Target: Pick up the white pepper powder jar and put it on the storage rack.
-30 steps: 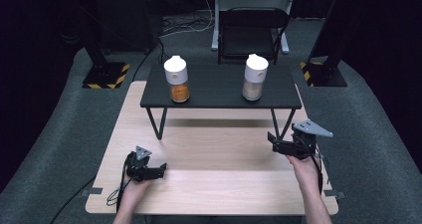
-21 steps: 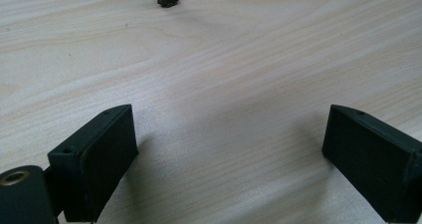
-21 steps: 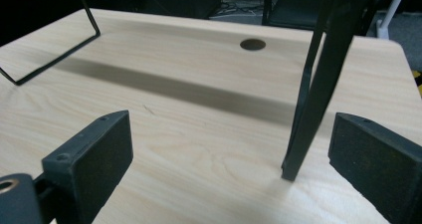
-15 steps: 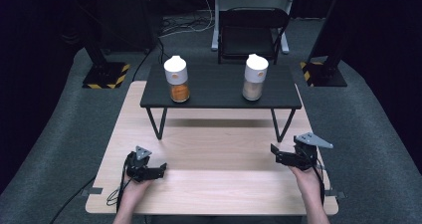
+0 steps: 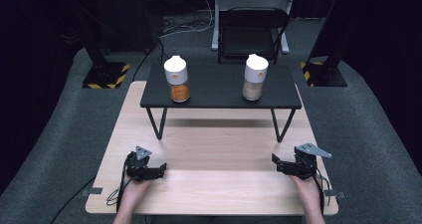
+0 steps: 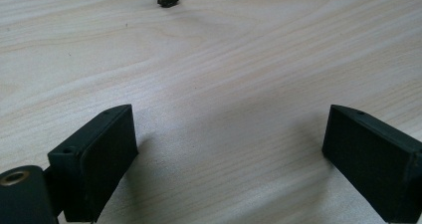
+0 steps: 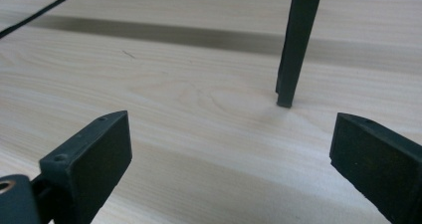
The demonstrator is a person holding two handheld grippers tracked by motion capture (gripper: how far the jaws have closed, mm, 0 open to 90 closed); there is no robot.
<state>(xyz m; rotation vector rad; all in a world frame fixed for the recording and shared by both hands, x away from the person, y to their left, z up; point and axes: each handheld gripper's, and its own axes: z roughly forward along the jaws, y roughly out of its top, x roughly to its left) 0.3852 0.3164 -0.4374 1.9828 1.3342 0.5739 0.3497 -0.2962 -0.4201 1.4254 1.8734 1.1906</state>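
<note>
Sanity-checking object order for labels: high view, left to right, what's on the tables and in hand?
left gripper → jar with orange contents → jar with pale contents → right gripper. Both jars stand on the black raised table; both grippers rest low over the wooden table.

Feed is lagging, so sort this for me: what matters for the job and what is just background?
In play: left tool, right tool, jar with orange filling, jar with pale filling, black stand.

Just around: chair, striped floor bases, wooden table.
</note>
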